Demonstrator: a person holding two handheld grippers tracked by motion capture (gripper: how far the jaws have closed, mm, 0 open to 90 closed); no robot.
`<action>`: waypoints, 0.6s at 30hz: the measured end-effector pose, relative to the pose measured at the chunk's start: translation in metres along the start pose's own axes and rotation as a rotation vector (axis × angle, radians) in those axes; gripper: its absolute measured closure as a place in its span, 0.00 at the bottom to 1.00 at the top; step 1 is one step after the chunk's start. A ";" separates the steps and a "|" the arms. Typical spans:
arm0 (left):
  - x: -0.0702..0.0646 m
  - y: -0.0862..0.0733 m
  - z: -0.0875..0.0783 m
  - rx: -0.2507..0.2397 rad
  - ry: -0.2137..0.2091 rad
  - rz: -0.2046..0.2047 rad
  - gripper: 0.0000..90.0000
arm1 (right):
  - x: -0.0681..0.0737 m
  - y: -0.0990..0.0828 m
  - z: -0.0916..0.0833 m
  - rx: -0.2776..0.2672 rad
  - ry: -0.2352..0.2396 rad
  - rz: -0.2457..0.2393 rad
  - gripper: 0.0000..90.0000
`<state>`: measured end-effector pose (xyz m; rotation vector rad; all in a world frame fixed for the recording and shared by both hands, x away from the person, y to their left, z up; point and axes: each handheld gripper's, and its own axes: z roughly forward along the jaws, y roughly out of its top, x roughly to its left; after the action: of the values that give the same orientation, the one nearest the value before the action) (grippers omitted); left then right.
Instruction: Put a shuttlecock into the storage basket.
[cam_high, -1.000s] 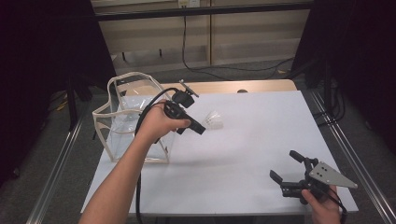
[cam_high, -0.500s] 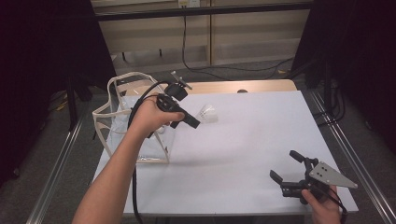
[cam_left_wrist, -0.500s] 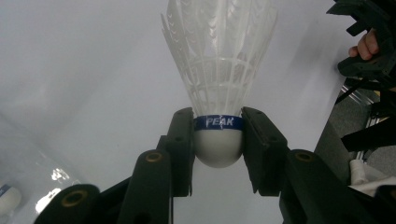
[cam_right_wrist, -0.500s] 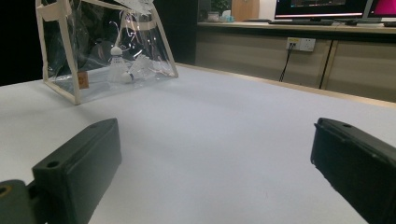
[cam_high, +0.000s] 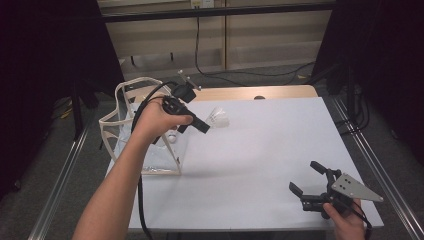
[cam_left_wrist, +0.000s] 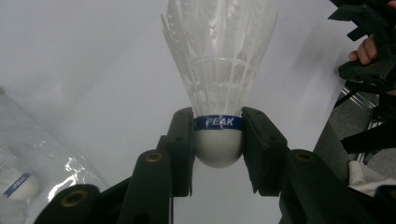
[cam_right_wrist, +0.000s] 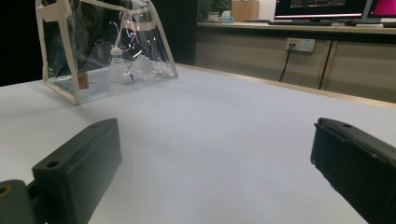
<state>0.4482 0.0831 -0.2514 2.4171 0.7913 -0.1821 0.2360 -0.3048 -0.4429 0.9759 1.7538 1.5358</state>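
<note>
So the left gripper (cam_high: 206, 126) has the shuttlecock (cam_left_wrist: 219, 74) clamped by its cork, jaws narrow and pressing both sides right at the blue band, skirt sticking out past the tips. Compared w/ 1 sec ago, the hand has drifted up and back toward the clear bag (cam_high: 142, 132); before, the shuttlecock hung further out over the white table (cam_high: 260, 150), away from the bag. Now it's in the air just beside the bag's right edge, a bit above the rim, not inside yet. Grip looks the same throughout, no slipping afaict.

Right gripper (cam_high: 314, 189) hasn't budged, parked at the near right corner of the table, well apart from the bag, jaws wide w/ nothing between them.

The bag already has at least 2 shuttlecocks (cam_right_wrist: 122, 70) lying in it, so imo this is the carry step of dropping another 1 in. Next bit prob needs the hand over the bag's opening before letting go, and the handle loops could snag the skirt.
</note>
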 end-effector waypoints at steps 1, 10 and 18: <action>0.000 0.001 -0.001 -0.003 -0.003 -0.009 0.73 | 0.000 0.000 0.000 -0.001 -0.001 -0.001 0.02; 0.000 0.003 -0.014 -0.008 0.009 -0.018 0.73 | 0.000 0.000 0.000 0.000 -0.003 0.000 0.02; 0.004 0.004 -0.024 -0.008 0.015 -0.009 0.73 | 0.000 0.000 0.000 0.001 -0.001 0.002 0.02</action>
<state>0.4528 0.0963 -0.2310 2.4100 0.8080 -0.1643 0.2356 -0.3048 -0.4426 0.9783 1.7537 1.5358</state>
